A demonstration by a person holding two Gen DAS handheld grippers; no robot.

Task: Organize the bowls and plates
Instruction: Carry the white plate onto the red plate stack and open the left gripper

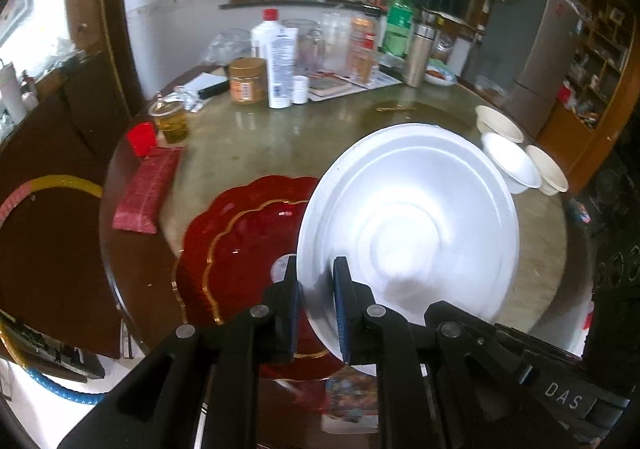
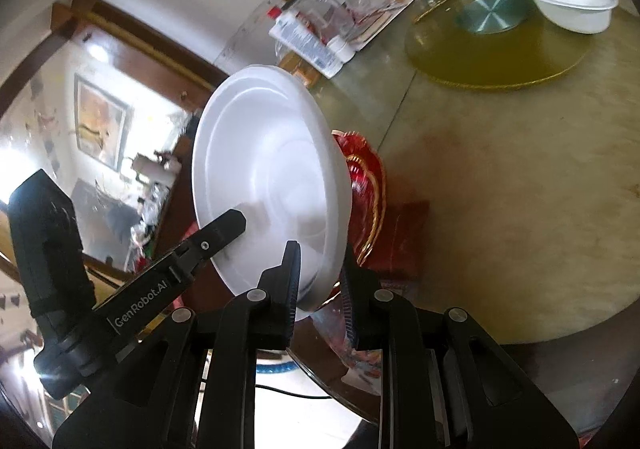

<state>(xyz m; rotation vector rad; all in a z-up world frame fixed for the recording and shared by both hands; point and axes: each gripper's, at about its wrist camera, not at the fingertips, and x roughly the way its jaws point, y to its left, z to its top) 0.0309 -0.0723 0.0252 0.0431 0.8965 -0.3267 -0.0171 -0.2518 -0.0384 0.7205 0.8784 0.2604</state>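
Observation:
A white plate [image 1: 408, 217] hangs tilted above the round table, gripped at its near rim from two sides. My left gripper [image 1: 317, 289] is shut on that rim, blue pads pressing both faces. In the right wrist view the same plate [image 2: 264, 169] stands almost on edge, and my right gripper [image 2: 320, 273] is shut on its lower rim. One of the left gripper's fingers [image 2: 224, 227] lies on the plate's face. Beneath it a red scalloped plate [image 1: 240, 249] with gold trim lies on the table. Three white bowls [image 1: 512, 165] sit at the far right.
Bottles, jars and a tube [image 1: 280, 65] crowd the table's far side. A red box [image 1: 146, 189], a red cup [image 1: 141, 137] and a glass of yellow liquid [image 1: 170, 121] stand at the left. A glass turntable [image 2: 488, 49] lies mid-table.

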